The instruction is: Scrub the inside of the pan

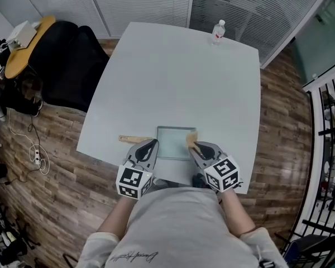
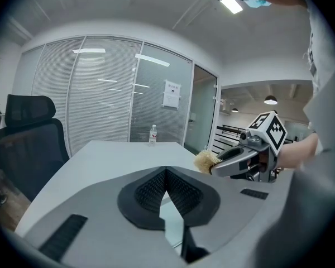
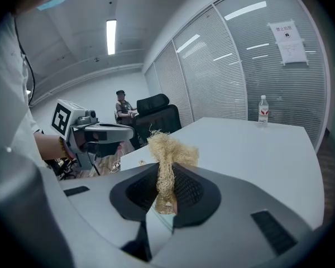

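Scrubber point(image 3: 166, 156) clamped in right fingers point(image 3: 191, 192) over pan point(image 1: 171, 144), left fingers point(image 2: 148, 192) together at its left rim

A water bottle point(image 1: 218, 31) stands near the white table's point(image 1: 178, 77) far edge, a black chair point(image 1: 72, 66) alongside.

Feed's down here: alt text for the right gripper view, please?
The right gripper is shut on a tan fibrous scrubber. Beyond: a white table, a water bottle at its far end, the left gripper at left.

White table point(image 1: 178, 77), wood floor point(image 1: 285, 121), black chair point(image 1: 72, 66), window blinds point(image 1: 139, 1).
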`<state>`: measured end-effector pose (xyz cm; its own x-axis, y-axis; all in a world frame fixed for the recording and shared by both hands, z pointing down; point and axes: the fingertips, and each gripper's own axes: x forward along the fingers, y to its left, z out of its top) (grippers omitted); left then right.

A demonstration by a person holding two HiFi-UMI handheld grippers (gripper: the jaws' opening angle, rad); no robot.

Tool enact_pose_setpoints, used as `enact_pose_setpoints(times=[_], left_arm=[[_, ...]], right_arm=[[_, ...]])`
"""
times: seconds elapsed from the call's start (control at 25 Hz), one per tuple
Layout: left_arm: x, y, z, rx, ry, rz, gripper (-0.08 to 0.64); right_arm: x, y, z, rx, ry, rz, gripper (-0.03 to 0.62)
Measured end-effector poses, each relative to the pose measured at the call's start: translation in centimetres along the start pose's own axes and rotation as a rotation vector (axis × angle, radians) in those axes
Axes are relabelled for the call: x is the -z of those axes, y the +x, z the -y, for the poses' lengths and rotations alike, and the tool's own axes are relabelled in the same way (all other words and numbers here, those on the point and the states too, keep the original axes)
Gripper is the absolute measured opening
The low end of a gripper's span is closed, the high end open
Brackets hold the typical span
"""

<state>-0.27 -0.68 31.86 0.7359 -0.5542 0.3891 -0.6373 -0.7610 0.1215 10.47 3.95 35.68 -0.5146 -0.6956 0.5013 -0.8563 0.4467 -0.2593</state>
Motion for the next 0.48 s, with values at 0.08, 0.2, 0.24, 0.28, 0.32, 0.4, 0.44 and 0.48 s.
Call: enact_pose_setpoints(times=[0.08,0.2,0.24,0.28,0.32,0.4,0.44,0.48], left_arm=[[-0.08,-0.13,-0.07,-0.003,0.000,0.000,0.010],[-0.27,-0.37,-0.21,-0.007,-0.005,0.006,0.010],[-0.28,-0.43,-0.20,-0.007,-0.006,0.006,0.011],[-0.25,-0.49,-0.17,-0.006,-0.007,0.006,0.010],[-0.20,-0.55,-0.12,-0.006,-0.007,0.005,0.011],[-0.17,-0.62,-0.07,-0.007,-0.006,0.002,0.011],[-0.23,-0.65,-0.07,-0.008,-0.005,0.002,0.011],[-0.31,-0.68,-0.06,-0.008,-0.005,0.004,0.010]], right_arm=[[-0.05,-0.02,-0.06,-0.001,-0.003,-0.001,0.067],[-0.06,-0.04,-0.16,0.000,-0.006,-0.005,0.067],[-0.04,-0.04,-0.21,0.000,-0.006,-0.006,0.067],[-0.02,-0.05,-0.27,-0.001,-0.006,-0.007,0.067],[-0.01,-0.06,-0.35,-0.002,-0.006,-0.007,0.067],[-0.07,-0.08,-0.51,-0.005,-0.004,-0.004,0.067],[-0.10,-0.07,-0.58,-0.007,-0.004,-0.003,0.067],[-0.12,-0.06,-0.64,-0.008,-0.004,-0.002,0.067]])
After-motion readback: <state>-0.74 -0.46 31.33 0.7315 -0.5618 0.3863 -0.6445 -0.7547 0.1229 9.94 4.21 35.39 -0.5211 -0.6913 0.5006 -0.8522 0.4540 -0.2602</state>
